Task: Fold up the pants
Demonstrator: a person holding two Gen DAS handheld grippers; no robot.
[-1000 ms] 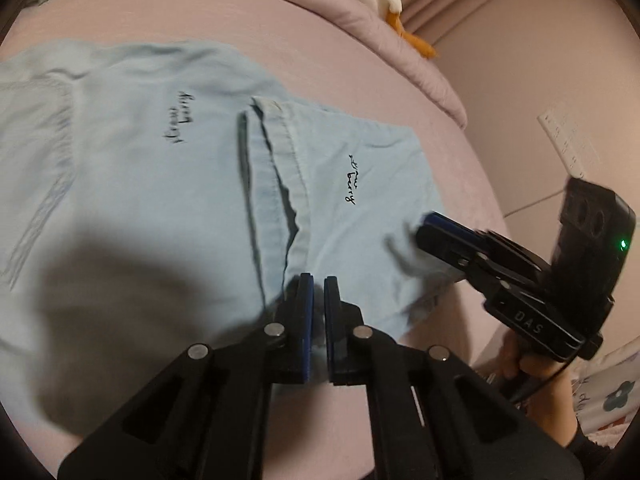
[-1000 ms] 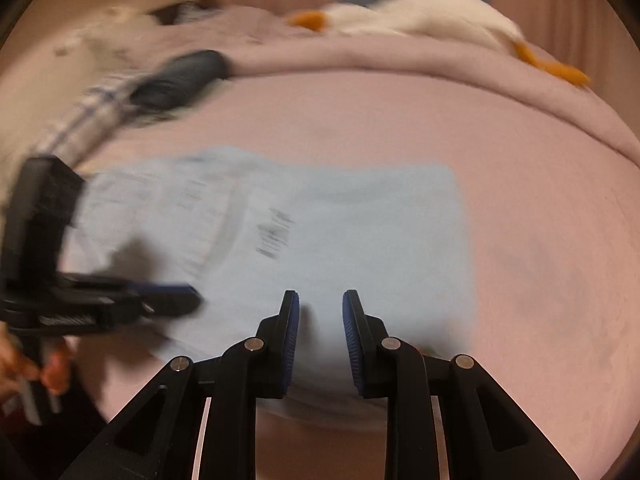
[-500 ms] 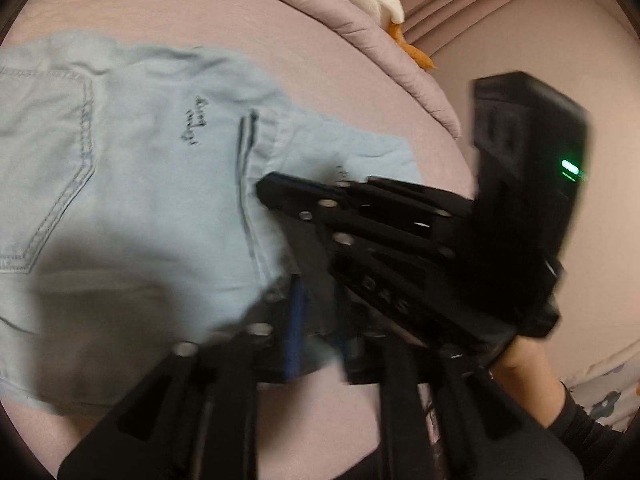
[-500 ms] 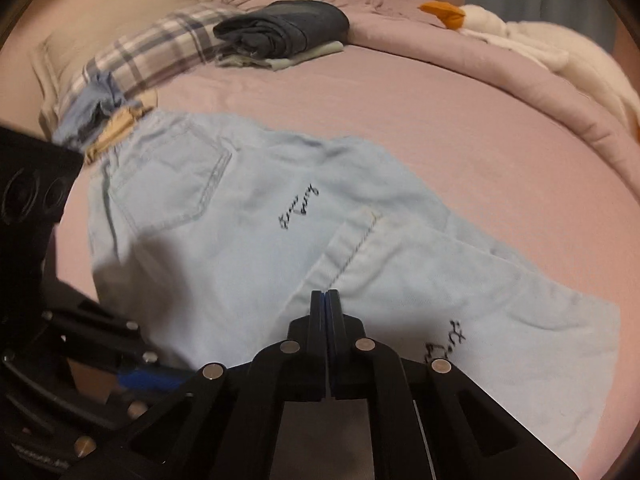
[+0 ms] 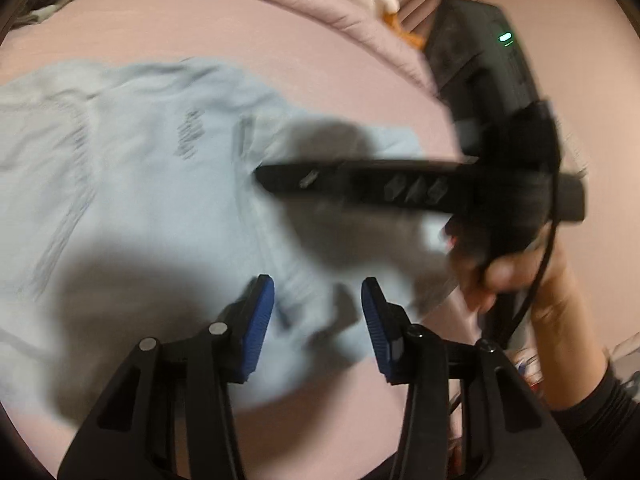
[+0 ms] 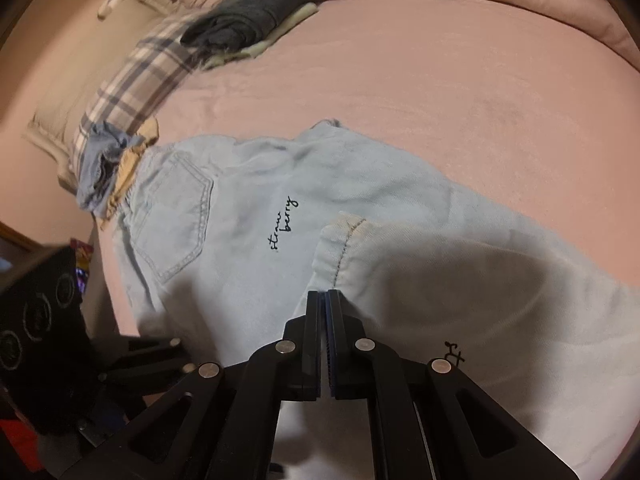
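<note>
Light-blue denim pants (image 6: 248, 248) are lying spread on the pink bed sheet (image 6: 440, 92), one leg folded back over the rest so that its hemmed cuff (image 6: 340, 240) is sitting near the "strawberry" script printed beside the back pocket (image 6: 176, 216).

The right gripper (image 6: 325, 304) is pointing down at the folded leg just below that cuff, its fingers pressed together; fabric is lying right at their tips, but whether any of it is pinched between them cannot be told. In the left wrist view the same gripper (image 5: 260, 174) is reaching across the pants from the right, blurred, with a hand (image 5: 516, 276) in a dark sleeve gripping its handle.

The left gripper (image 5: 318, 308) is hanging over the near edge of the pants, its blue-padded fingers (image 5: 258, 320) standing apart and having just been opening; cloth is showing in the gap below them without being pressed.

At the head of the bed, a plaid pillow (image 6: 136, 88) is lying with a folded dark garment (image 6: 256, 12) beside it.
</note>
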